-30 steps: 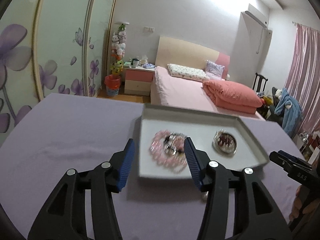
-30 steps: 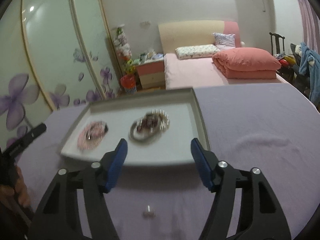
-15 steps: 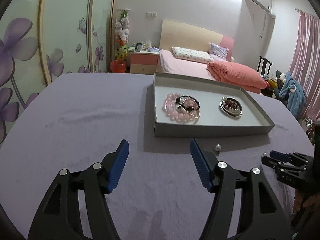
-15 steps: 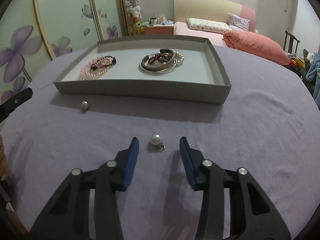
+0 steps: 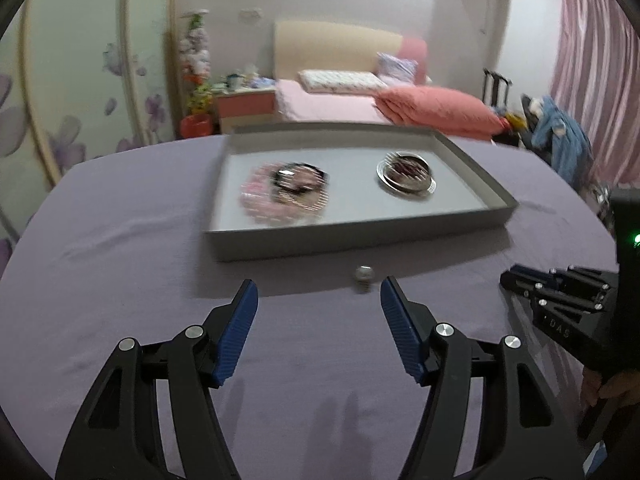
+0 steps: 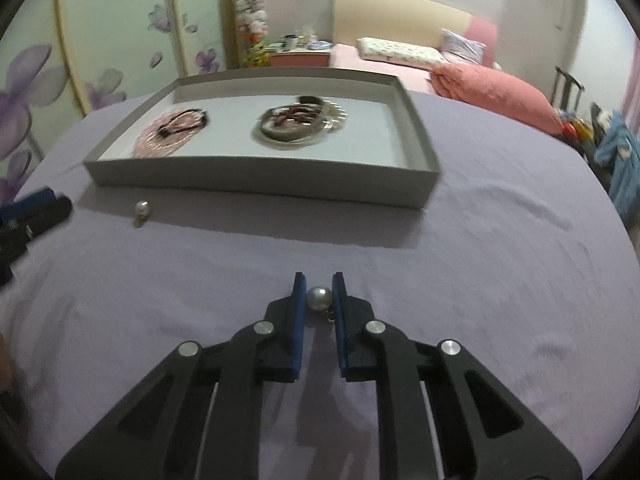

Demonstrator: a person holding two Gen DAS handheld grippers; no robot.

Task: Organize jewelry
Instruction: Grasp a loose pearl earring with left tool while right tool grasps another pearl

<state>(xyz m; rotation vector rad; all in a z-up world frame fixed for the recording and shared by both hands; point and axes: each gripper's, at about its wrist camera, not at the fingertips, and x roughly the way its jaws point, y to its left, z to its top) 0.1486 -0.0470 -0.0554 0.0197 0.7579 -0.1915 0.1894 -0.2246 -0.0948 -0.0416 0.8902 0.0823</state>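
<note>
Pearl earring sits pinched between the right gripper at lower centre; left gripper gapes wide; next, likely carry it into the tray.

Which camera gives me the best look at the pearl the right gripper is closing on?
The right wrist view: the pearl sits sharp between the right gripper pads. The left wrist view shows only the right gripper from the side, not that pearl; it shows the other pearl near the tray.

Purple tablecloth: tray, pearl pendant.
</note>
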